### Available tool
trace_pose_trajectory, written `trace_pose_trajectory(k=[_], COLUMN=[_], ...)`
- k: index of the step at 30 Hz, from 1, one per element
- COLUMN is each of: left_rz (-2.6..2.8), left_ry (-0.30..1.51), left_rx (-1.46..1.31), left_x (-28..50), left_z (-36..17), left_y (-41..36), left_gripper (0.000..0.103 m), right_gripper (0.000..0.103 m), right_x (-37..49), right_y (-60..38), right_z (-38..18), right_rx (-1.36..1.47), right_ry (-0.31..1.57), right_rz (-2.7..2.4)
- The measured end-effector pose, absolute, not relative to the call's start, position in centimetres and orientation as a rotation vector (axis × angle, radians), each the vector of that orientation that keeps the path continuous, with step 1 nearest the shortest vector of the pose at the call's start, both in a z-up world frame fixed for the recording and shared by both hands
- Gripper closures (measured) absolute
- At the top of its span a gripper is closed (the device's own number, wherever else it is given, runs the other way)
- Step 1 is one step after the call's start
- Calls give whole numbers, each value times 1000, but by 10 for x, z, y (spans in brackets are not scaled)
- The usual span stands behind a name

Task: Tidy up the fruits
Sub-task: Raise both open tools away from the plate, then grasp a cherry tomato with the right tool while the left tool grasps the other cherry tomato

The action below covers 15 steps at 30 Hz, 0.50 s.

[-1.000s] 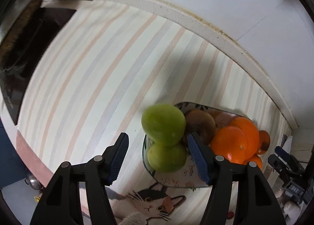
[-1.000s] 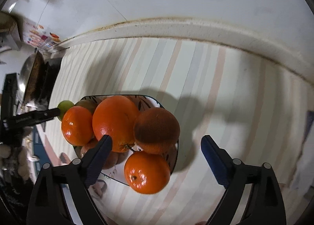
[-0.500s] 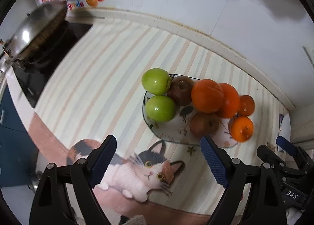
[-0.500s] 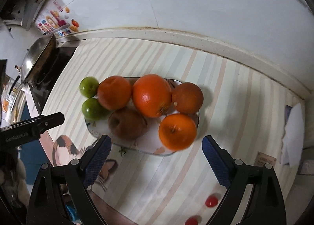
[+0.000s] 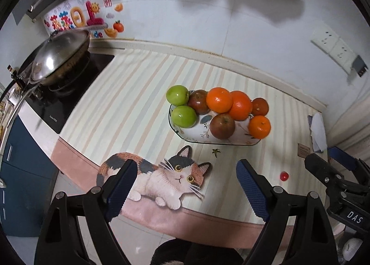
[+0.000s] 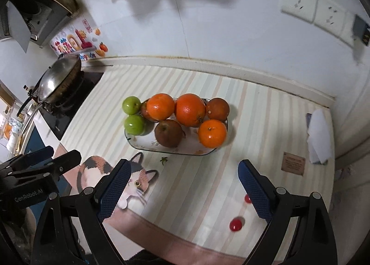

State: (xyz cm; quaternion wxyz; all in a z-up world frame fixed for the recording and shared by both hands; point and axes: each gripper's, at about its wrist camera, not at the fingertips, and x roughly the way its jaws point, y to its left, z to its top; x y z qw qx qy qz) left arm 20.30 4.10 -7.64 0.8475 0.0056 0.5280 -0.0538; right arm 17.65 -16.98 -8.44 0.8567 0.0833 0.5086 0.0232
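Orange and green fruit all sits on the plate (image 5: 196,135), grouped by kind: two green apples (image 5: 183,116) at the end nearer the left gripper's (image 5: 182,186) left finger, dark red apples (image 5: 222,125) mid-plate, oranges (image 5: 240,105) stacked toward the right end. My read: the sorting is why same colours touch each other, greens paired, oranges clustered.

Plate lies ahead of both grippers, well beyond the fingertips, on the striped mat (image 5: 129,103). Far green apple (image 6: 131,105) overhangs the rim, so it looks the least stable of the lot.

Left gripper: jaws wide apart, nothing between them, only the cat print (image 5: 161,172) under the gap. Right gripper (image 6: 182,186): same, spread wide and empty. Both point steeply down at the mat from above, clear of the fruit, which fits a job that's done or nearly so.

Two small red round things (image 6: 235,224) lie on the mat near the right gripper's right finger, off the plate. Can't tell whether they're fruit. If so, they're the only leftovers.

Wok (image 5: 57,56) sits on the hob far ahead-left, not involved.
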Motion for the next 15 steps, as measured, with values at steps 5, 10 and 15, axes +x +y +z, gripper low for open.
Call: trace_pose_trajectory(k=[5, 10, 15], left_rz=[-140, -147, -142], left_ry=[1072, 1041, 1016], left_rx=[11, 22, 28], left_x=[174, 155, 142], left_z=[-54, -39, -29], left_y=[49, 52, 50], left_gripper=[16, 16, 16], right_gripper=[7, 7, 7], right_x=[138, 110, 97], right_y=[-161, -154, -150], right_z=[-50, -22, -9], right_rx=[167, 173, 186], right_ry=[1006, 955, 931], right_rz=[14, 4, 19])
